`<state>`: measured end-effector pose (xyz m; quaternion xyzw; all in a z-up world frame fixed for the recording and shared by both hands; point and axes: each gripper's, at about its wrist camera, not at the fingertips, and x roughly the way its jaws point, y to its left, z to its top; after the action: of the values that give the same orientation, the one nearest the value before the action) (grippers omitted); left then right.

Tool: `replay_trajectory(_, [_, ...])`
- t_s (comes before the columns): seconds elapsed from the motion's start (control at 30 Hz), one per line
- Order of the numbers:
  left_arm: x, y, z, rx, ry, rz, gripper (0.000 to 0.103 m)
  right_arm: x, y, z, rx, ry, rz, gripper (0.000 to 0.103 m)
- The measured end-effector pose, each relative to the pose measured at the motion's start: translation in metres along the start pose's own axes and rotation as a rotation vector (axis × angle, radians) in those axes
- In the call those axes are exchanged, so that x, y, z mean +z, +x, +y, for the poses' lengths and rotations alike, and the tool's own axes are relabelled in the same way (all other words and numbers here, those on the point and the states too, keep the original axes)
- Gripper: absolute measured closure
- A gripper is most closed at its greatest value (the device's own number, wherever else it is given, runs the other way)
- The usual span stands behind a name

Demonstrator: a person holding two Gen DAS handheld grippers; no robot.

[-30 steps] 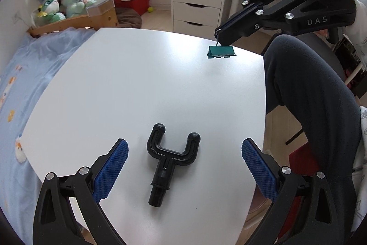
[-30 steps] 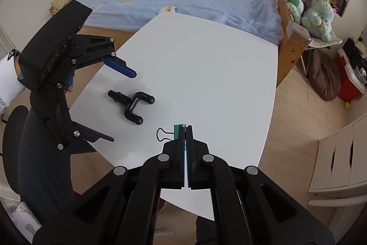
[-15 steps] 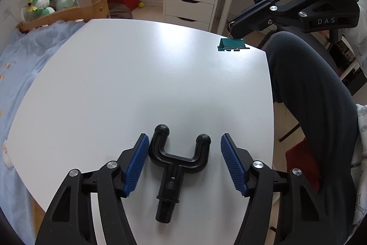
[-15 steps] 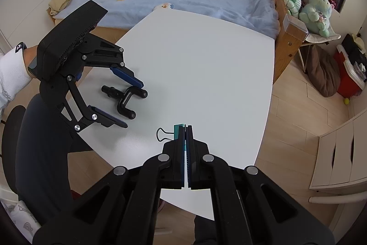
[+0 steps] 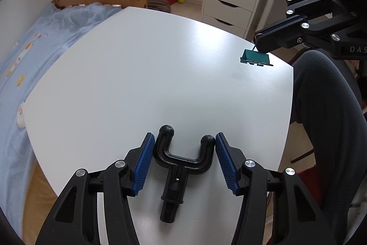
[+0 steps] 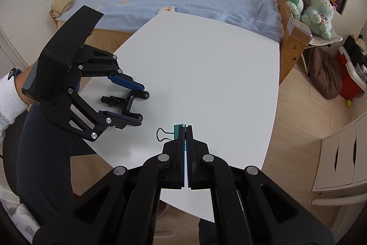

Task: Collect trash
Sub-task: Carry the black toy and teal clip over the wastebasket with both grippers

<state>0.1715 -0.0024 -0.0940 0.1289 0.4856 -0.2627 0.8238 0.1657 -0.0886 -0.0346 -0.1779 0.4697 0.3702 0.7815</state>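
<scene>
**Forked fitting bracketed on white surface as clip is held aloft**

On the surface (image 5: 160,66), the left tongs (image 5: 182,160) have just been closing and are set half-wide around the black Y-shaped fitting (image 5: 181,162), both pads seen at or barely off its prongs; it lies flat near the edge. The right tongs (image 6: 185,141) are clamped on a teal binder clip (image 5: 255,57), held above the surface. The fitting is judged rigid, light and smooth; the prongs' outer sides offer the surest hold.
</scene>
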Motion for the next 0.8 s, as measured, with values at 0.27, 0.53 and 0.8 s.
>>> replay_trajectory(0.27, [-0.005, -0.025, -0.007, 0.06, -0.107, -0.041, 0.05, 0.003, -0.003, 0.005, 0.014, 0.007, -0.024, 0.102])
replay_trajectory(0.53, [-0.006, -0.054, -0.011, 0.105, -0.197, -0.095, 0.05, 0.003, -0.013, 0.012, 0.019, 0.011, -0.054, 0.102])
replay_trajectory(0.8, [-0.008, -0.072, -0.02, 0.121, -0.204, -0.138, 0.051, 0.002, -0.021, 0.016, 0.025, 0.01, -0.076, 0.102])
